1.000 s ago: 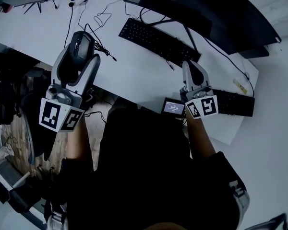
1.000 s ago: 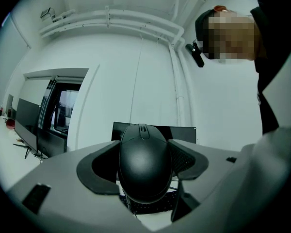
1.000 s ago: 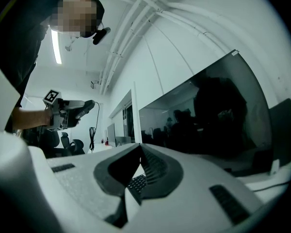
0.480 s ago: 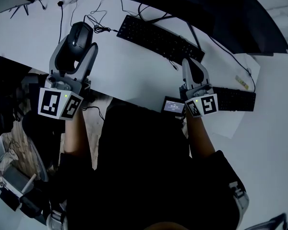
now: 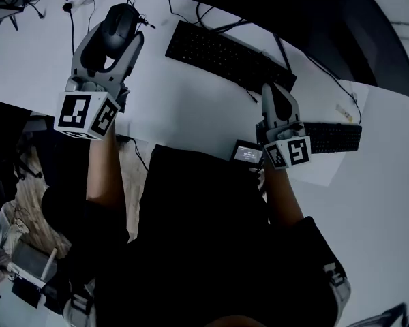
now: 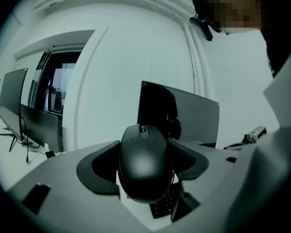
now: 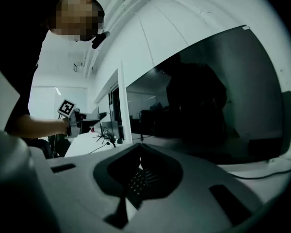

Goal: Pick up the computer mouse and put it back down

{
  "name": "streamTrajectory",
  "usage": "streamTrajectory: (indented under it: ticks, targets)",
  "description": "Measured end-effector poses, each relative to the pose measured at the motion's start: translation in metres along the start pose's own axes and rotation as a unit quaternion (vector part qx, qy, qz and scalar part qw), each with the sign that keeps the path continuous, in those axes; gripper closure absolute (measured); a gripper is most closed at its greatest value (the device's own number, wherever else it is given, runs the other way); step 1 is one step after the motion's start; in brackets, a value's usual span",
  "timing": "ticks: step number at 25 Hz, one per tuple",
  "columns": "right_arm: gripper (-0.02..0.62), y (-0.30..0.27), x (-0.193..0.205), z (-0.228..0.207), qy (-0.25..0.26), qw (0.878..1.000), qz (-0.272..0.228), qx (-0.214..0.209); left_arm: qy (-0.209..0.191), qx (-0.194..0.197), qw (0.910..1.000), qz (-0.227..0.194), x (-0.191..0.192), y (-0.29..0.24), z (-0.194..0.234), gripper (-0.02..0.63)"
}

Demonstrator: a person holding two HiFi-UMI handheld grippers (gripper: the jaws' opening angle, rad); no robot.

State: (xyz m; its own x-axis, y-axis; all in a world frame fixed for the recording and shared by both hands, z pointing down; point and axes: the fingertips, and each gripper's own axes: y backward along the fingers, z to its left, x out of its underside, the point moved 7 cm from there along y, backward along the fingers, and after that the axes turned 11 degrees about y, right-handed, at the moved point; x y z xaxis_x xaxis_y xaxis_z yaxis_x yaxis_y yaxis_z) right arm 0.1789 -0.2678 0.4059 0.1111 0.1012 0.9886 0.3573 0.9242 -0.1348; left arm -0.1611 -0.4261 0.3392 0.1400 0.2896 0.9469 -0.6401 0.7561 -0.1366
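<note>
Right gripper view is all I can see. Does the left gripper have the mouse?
Observer: Yes. The left gripper is shut on the mouse; its own view shows it.
Operator: Where is that, against the keyboard?
Observer: In the head view, just left of the keyboard's left end, over the white table.
Operator: Anything beside my right gripper?
Observer: A small lit screen sits at the table's near edge, just left of the right gripper.

L gripper (image 5: 120, 33) grips mouse (image 5: 120, 19) left of keyboard (image 5: 218, 52); R gripper (image 5: 273, 90), jaws together, by keyboard's right end.
</note>
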Motion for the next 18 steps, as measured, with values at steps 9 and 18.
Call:
streamTrajectory:
  ticks: [9, 18]
  targets:
    - [0.589, -0.026, 0.017, 0.019, -0.002, 0.999, 0.047, -0.021, 0.011, -0.051, 0.9891, 0.137, 0.121, 0.000, 0.043, 0.307]
    - [0.589, -0.043, 0.028, 0.042, -0.011, 0.996, 0.067, -0.052, 0.003, -0.093, 0.9543, 0.284, 0.237, 0.022, 0.046, 0.306]
